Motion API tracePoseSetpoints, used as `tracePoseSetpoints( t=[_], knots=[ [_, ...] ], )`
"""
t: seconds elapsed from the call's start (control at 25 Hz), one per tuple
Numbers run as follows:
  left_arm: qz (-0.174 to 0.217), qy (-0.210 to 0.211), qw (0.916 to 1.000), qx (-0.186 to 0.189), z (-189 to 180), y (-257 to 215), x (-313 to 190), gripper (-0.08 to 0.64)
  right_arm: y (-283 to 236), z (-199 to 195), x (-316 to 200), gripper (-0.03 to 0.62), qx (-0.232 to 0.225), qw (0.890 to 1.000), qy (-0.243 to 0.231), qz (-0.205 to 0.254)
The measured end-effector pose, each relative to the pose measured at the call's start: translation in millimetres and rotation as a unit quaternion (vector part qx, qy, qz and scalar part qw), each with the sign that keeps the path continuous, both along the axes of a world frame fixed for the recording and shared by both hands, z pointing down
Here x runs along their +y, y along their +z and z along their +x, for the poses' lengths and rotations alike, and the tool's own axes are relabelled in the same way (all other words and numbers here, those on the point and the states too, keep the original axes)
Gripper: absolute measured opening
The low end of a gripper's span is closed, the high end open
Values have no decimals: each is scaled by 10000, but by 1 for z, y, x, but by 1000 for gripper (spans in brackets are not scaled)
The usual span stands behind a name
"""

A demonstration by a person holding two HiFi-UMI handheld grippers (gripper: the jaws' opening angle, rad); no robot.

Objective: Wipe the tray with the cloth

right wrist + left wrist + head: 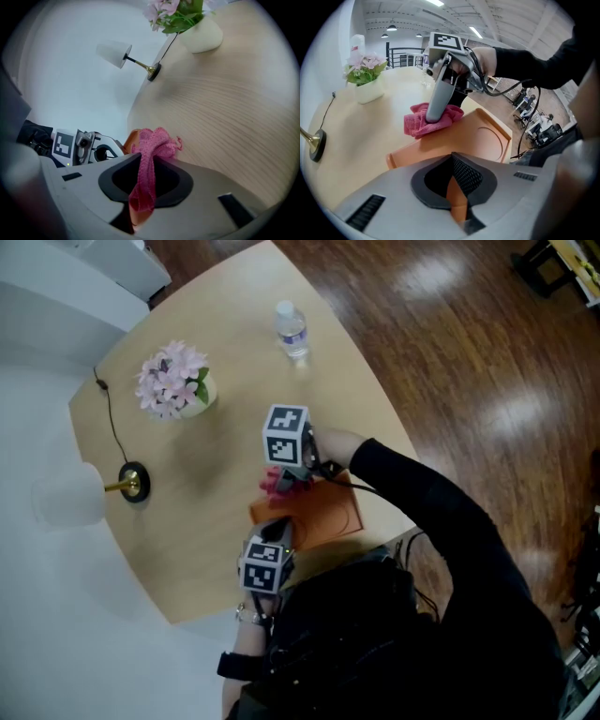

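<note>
An orange tray (323, 512) with a round recess lies near the table's front edge. My left gripper (278, 532) is shut on the tray's near rim; in the left gripper view the orange rim (457, 202) sits pinched between the jaws of this gripper (453, 161). A pink cloth (273, 486) is bunched at the tray's far left corner, partly over the table. My right gripper (284, 481) is shut on the cloth and points down at that corner. In the right gripper view a strip of the cloth (152, 150) runs between the jaws of that gripper (146, 163).
A white vase of pink flowers (175, 382) and a water bottle (292, 332) stand farther back on the round wooden table (216, 456). A lamp (70, 493) with a brass foot and a black cord stands at the left edge.
</note>
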State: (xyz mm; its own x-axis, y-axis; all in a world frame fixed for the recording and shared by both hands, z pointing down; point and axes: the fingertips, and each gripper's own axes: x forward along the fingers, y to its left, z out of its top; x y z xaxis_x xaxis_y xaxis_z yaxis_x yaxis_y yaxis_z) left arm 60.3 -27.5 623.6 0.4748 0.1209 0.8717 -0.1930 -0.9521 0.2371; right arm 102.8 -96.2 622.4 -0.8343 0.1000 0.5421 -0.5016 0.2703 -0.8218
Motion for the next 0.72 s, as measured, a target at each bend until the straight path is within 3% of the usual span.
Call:
tracePoseSetpoints(
  t=[0.16, 0.32, 0.72],
  knots=[
    [22, 25, 10000, 16, 1, 1, 0, 2, 6, 27, 15, 74, 142, 9997, 187, -15],
    [14, 22, 10000, 14, 0, 1, -1, 2, 32, 62, 47, 74, 780, 9966, 123, -219],
    [-12, 30, 10000, 11, 1, 1, 1, 2, 34, 121, 98, 74, 857, 9905, 979, -451]
  ],
)
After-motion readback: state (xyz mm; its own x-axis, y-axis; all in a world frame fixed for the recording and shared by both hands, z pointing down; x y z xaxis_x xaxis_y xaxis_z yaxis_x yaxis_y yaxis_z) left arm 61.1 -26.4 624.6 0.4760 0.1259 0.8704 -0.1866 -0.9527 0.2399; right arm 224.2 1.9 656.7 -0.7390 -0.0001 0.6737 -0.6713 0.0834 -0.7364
